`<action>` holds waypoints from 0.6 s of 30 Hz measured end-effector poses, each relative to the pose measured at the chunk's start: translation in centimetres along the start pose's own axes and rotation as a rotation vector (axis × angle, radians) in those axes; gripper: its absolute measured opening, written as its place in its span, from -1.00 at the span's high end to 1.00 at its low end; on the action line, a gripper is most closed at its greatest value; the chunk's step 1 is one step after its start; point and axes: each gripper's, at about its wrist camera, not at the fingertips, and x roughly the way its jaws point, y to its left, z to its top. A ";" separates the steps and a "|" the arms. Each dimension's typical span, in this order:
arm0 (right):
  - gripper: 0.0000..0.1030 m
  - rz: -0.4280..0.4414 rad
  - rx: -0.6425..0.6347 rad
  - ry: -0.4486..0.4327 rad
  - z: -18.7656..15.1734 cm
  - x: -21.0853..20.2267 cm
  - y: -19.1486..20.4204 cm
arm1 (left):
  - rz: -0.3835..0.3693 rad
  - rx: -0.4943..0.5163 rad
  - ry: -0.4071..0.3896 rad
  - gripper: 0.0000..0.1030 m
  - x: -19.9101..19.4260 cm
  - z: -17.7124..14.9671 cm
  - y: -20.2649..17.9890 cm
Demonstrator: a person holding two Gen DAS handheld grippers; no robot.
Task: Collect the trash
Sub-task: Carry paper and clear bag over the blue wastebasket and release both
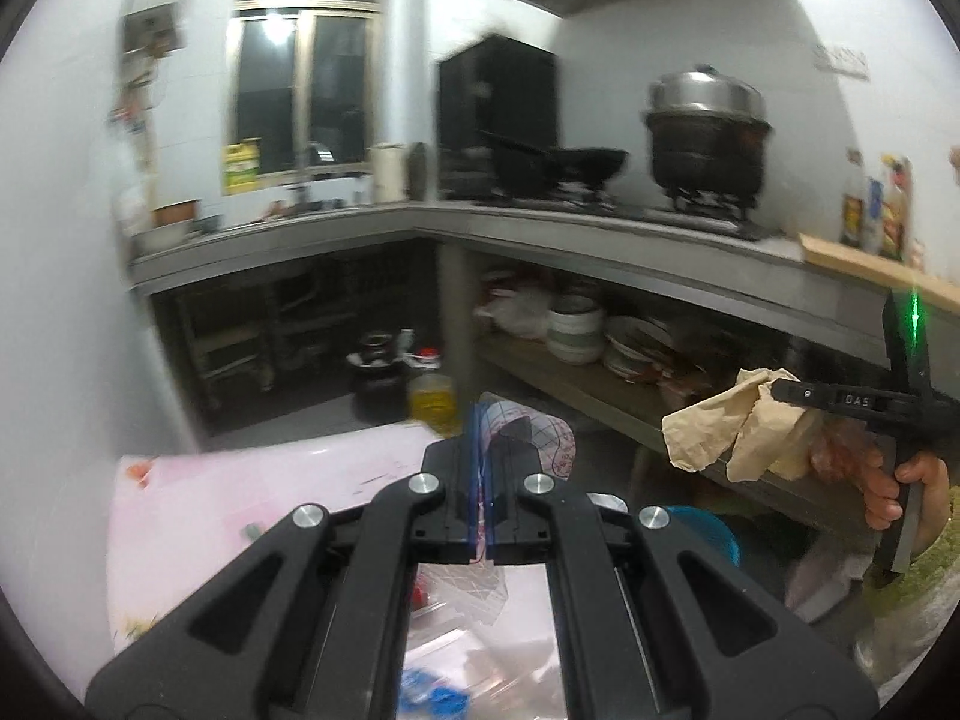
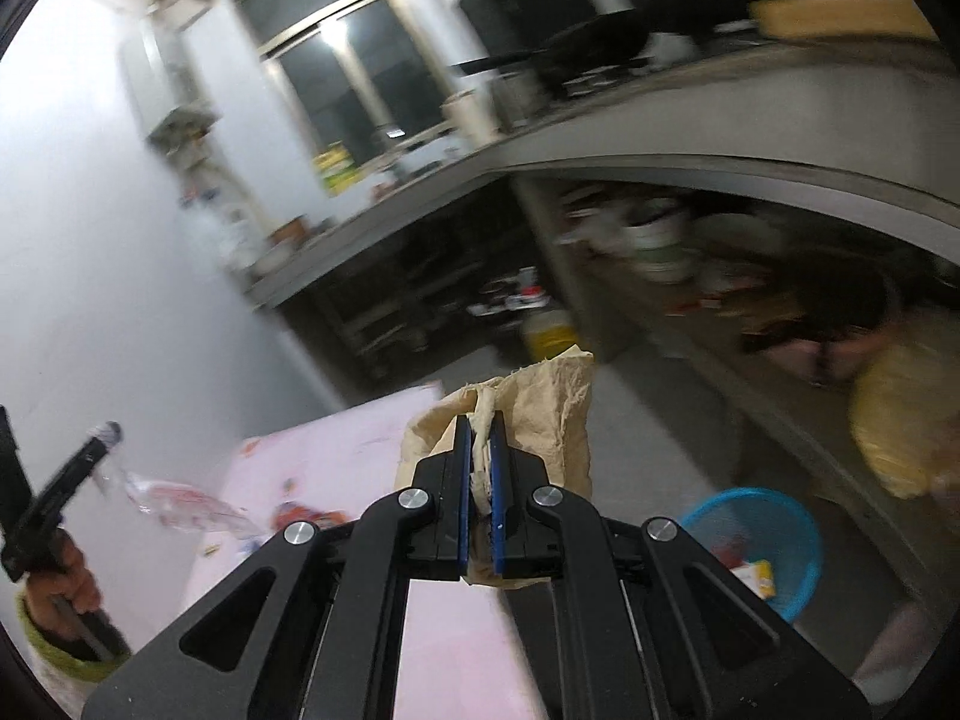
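Observation:
My left gripper [image 1: 482, 420] is shut on a clear plastic wrapper with a red grid print [image 1: 543, 438], held above the pink table [image 1: 240, 480]. The wrapper hangs down from it in the right wrist view [image 2: 180, 504], where the left gripper [image 2: 105, 435] shows at far left. My right gripper [image 2: 480, 426] is shut on a crumpled tan paper [image 2: 552, 414], held up off the table's right edge. The same paper [image 1: 720, 426] and right gripper [image 1: 780, 390] show at the right of the left wrist view. A blue trash basket [image 2: 756, 546] with some trash in it stands on the floor below right.
A grey L-shaped counter [image 1: 540, 228] carries a wok [image 1: 576, 165] and a large pot [image 1: 708, 144]. Bowls and bags sit on the shelf [image 1: 576, 333] underneath. A yellow oil jug [image 1: 431, 399] stands on the floor. More wrappers [image 1: 438, 696] lie on the table.

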 end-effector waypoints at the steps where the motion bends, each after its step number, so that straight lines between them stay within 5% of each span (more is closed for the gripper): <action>1: 0.89 -0.034 0.017 -0.006 -0.2 -0.3 -1.4 | -0.021 0.011 0.011 1.00 0.8 0.3 -0.8; 10: 0.89 -0.230 0.133 0.031 -3.8 0.0 -10.7 | -0.283 0.064 0.233 1.00 13.8 1.7 -11.5; 18: 0.89 -0.291 0.360 0.117 -8.6 3.2 -18.9 | -0.413 0.114 0.503 1.00 25.9 -2.5 -21.3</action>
